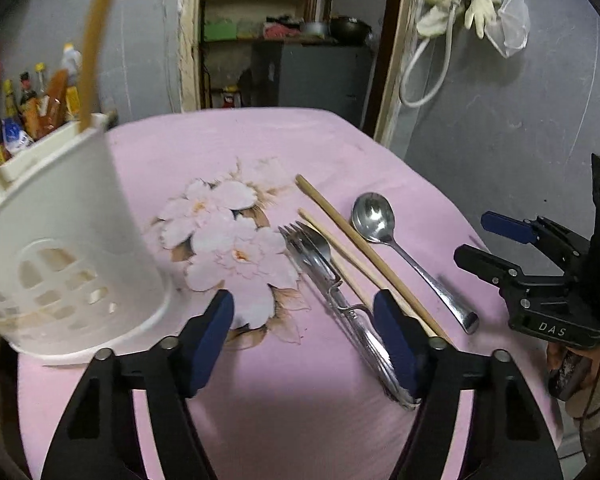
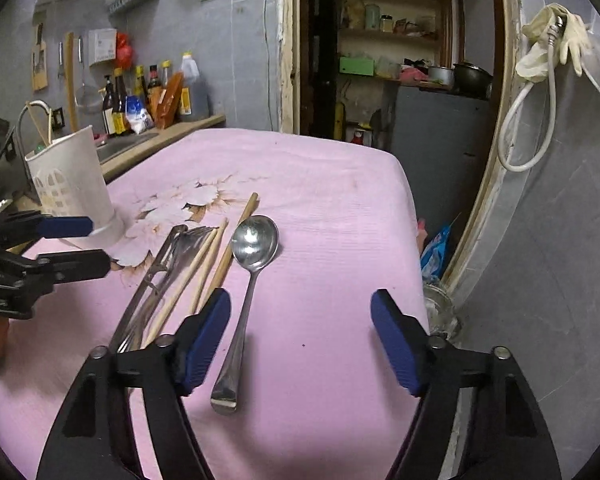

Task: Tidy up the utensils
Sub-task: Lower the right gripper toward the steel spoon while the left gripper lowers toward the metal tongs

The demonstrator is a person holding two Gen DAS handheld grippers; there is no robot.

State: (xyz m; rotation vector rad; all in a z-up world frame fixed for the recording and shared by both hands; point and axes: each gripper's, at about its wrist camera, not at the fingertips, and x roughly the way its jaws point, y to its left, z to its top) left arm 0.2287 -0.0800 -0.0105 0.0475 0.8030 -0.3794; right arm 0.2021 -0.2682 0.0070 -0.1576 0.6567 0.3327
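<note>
A metal spoon (image 1: 404,256) (image 2: 244,292), two wooden chopsticks (image 1: 364,256) (image 2: 220,264) and stacked metal forks (image 1: 320,264) (image 2: 160,276) lie side by side on the pink flowered tablecloth (image 1: 300,408) (image 2: 332,208). A white perforated utensil holder (image 1: 56,248) (image 2: 74,184) stands at the left with a chopstick (image 1: 94,40) in it. My left gripper (image 1: 304,340) is open and empty, just above the cloth beside the fork handles. My right gripper (image 2: 300,336) is open and empty, right of the spoon handle; it also shows in the left wrist view (image 1: 480,240).
A counter with sauce bottles (image 2: 152,96) and a sink runs behind the holder. A doorway with shelves (image 2: 388,60) is beyond the table's far edge. The table's right edge drops beside a grey wall with a hanging hose and gloves (image 2: 548,48).
</note>
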